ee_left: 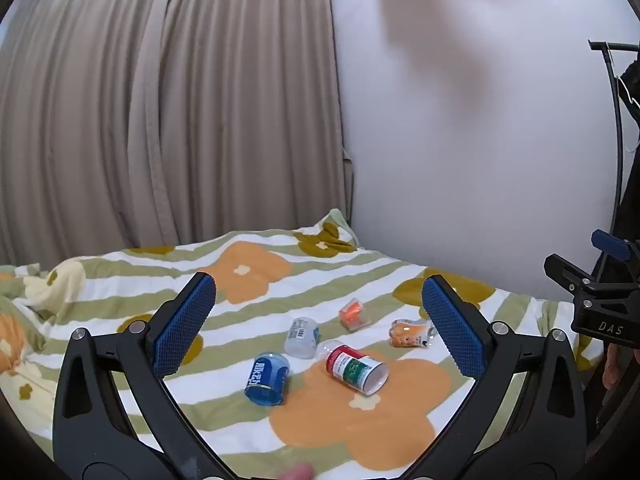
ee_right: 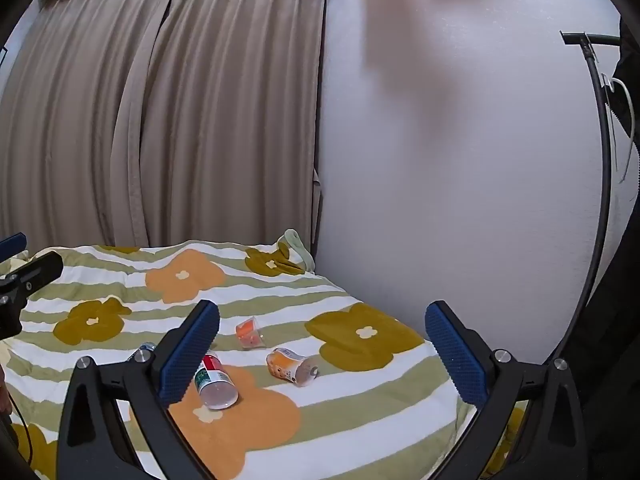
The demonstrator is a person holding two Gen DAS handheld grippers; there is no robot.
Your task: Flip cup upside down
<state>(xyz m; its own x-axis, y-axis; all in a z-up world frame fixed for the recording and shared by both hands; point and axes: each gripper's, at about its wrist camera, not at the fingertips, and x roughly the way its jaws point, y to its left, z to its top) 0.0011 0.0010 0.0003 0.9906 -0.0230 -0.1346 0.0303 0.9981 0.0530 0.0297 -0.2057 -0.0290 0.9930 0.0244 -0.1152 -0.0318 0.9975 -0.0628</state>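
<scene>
Between the blue pads of the left gripper (ee_left: 318, 320), whose jaws stand wide apart and hold nothing, five small cups lie on a flowered quilt (ee_left: 120, 280). Nearest is the blue cup (ee_left: 267, 379), which seems tipped with its mouth toward the camera. Just right of it lies the red cup (ee_left: 355, 367), on its side on an orange flower, mouth facing right and near. Behind these lies a clear cup (ee_left: 303, 337), also on its side. Further back is a small orange cup (ee_left: 354, 314), and to its right a peach cup (ee_left: 410, 333) near the right pad.

The right gripper (ee_right: 322, 348) is likewise spread wide and empty, above the quilt. Its left pad hides part of the red cup (ee_right: 214, 380), while the peach cup (ee_right: 291, 366) lies on its side between the pads and the orange cup (ee_right: 250, 333) is behind. Each gripper shows at the edge of the other's view. Curtains (ee_left: 160, 100) and a white wall (ee_left: 460, 140) stand behind the bed.
</scene>
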